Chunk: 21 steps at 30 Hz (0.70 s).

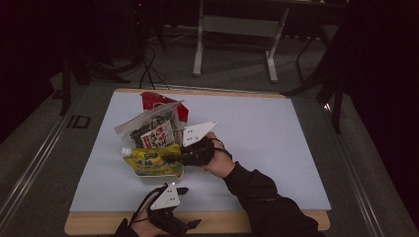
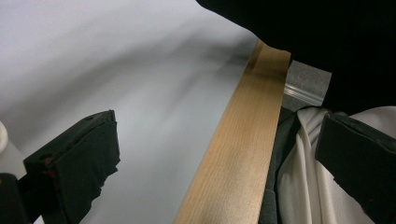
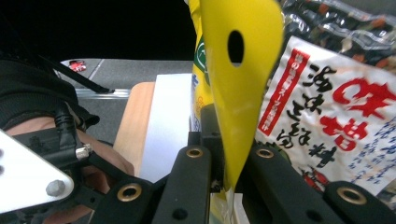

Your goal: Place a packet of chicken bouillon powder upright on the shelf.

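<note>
A yellow pouch (image 1: pixel 150 162) with a white cap lies left of centre on the white board (image 1: pixel 257 133). My right gripper (image 1: pixel 172 159) is shut on its flat sealed edge. In the right gripper view the yellow pouch (image 3: pixel 238 74), with its hang hole, stands up between the jaws of my right gripper (image 3: pixel 229 179). A clear bag of dark snacks (image 1: pixel 150 129) leans just behind the pouch, and the same snack bag (image 3: pixel 336 112) shows red print on a white label. My left gripper (image 1: pixel 190 207) rests at the board's near edge, and in its own view the left gripper (image 2: pixel 217 163) is open with nothing between its jaws.
A red bag (image 1: pixel 159 101) stands behind the snack bag. The wooden table edge (image 2: pixel 238 154) runs under the open left jaws, with a dark sleeve (image 2: pixel 336 42) beyond. A metal frame (image 1: pixel 237 29) and cables stand on the floor past the table.
</note>
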Tool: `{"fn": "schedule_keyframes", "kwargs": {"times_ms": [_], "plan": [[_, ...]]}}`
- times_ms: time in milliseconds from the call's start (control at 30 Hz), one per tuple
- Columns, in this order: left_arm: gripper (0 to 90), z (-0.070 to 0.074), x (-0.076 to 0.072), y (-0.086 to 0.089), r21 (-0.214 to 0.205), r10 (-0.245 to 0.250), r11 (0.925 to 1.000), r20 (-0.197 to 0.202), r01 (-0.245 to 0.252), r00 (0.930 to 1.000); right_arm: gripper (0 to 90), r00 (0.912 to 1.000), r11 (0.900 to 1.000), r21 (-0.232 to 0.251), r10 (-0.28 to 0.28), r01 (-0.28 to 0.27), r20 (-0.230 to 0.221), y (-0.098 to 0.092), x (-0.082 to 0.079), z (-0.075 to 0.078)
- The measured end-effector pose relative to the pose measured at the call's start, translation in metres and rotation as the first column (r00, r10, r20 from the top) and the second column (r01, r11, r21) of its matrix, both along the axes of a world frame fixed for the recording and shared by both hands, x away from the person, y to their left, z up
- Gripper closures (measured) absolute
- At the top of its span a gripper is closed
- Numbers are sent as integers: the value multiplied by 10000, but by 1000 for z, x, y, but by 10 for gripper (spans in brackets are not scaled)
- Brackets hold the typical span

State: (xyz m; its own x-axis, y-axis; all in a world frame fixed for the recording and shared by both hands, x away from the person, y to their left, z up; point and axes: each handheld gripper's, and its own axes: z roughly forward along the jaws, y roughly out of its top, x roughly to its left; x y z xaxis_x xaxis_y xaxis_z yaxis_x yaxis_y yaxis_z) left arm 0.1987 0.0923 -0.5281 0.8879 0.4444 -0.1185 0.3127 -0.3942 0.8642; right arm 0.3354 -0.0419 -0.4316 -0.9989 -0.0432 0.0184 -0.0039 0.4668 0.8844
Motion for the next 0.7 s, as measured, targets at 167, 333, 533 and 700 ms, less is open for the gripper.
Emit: {"fn": "schedule_keyframes", "kwargs": {"times_ms": [167,333,533,700], "plan": [[10,0,0,0,23,-9,10000,7,9,10000,900,9998,9998,-29,-173,173,-60,-1,1,-8],[10,0,0,0,7,-3,10000,-7,3,10000,899,9997,9997,-7,-235,235,45,-3,0,-15],[10,-1,0,-1,-13,-25,10000,-7,25,10000,895,9994,9994,-102,-345,344,-86,-4,3,-20],[9,-1,0,-1,-20,-21,10000,-9,21,10000,845,9991,9992,-212,-359,353,-244,-4,4,-17]]}}
